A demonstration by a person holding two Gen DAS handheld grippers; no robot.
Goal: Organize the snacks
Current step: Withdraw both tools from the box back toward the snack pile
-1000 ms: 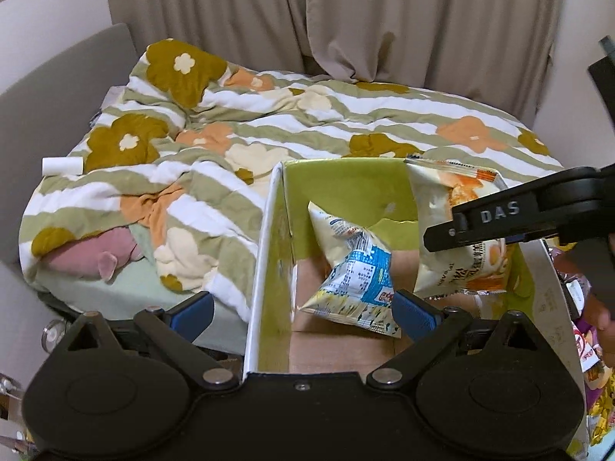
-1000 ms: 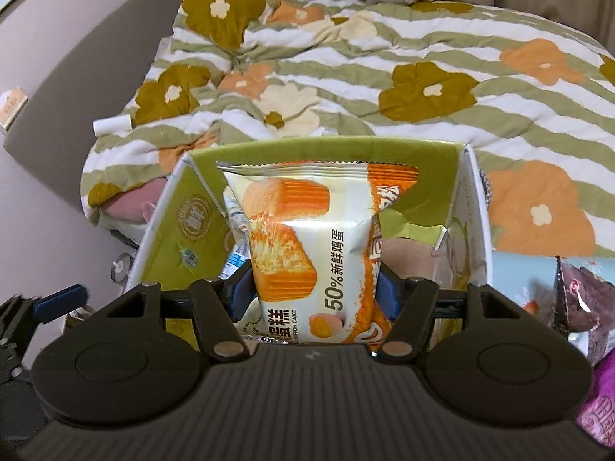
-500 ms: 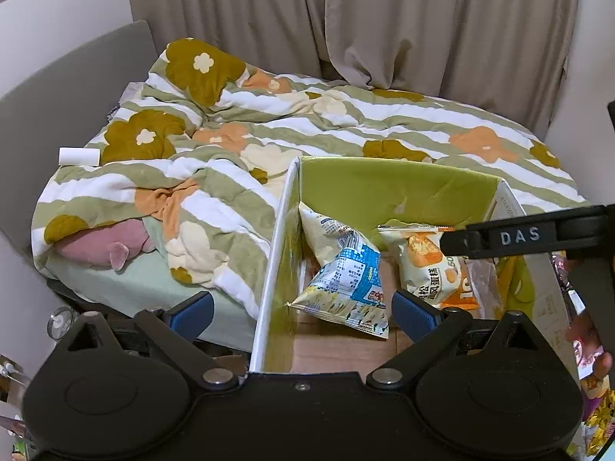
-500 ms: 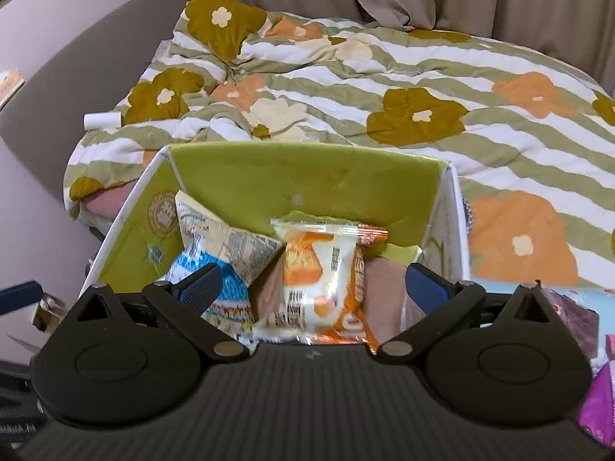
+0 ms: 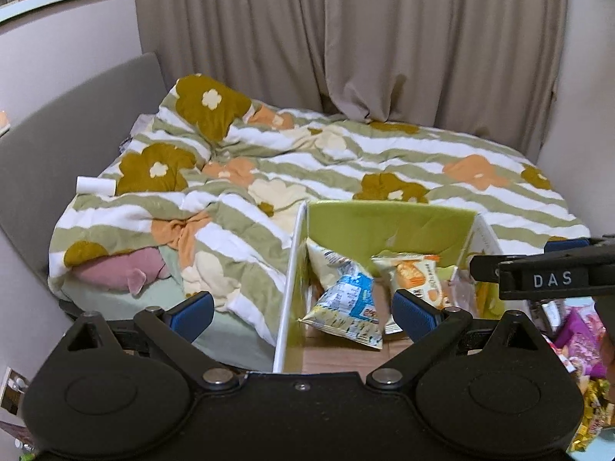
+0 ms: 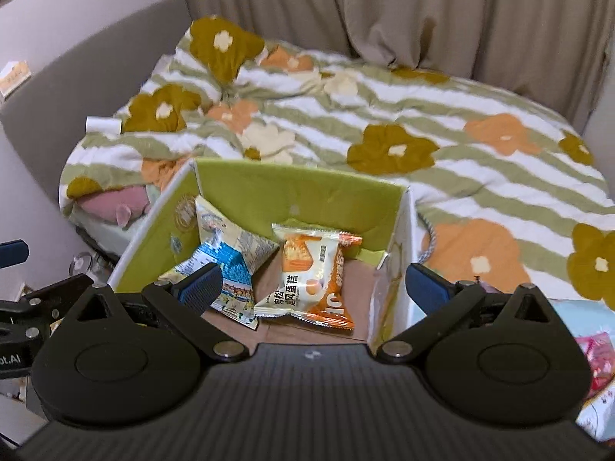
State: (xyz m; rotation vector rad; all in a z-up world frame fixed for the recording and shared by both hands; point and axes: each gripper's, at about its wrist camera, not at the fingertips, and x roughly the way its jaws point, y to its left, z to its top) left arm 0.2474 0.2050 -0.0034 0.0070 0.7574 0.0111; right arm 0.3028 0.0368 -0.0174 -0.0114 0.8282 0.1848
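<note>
A green-lined cardboard box (image 6: 292, 192) stands open against the bed; it also shows in the left wrist view (image 5: 388, 219). Inside lie a blue and white snack bag (image 6: 226, 265) and an orange and white cake packet (image 6: 311, 276), also seen in the left wrist view as the bag (image 5: 346, 299) and the packet (image 5: 419, 272). My right gripper (image 6: 313, 282) is open and empty, above the box's near side. My left gripper (image 5: 303, 309) is open and empty, straddling the box's left wall. The right gripper's side shows at the right of the left wrist view (image 5: 546, 272).
A bed with a flower-striped quilt (image 6: 384, 115) lies behind the box, curtains (image 5: 346, 38) beyond. A pink plush (image 5: 119, 272) sits under the quilt's left edge. More snack packets lie to the right of the box (image 5: 576, 338), and also show in the right wrist view (image 6: 595, 353).
My right gripper opened and let the cake packet drop into the box, then drew back and up. My left gripper also rose and pulled back a little.
</note>
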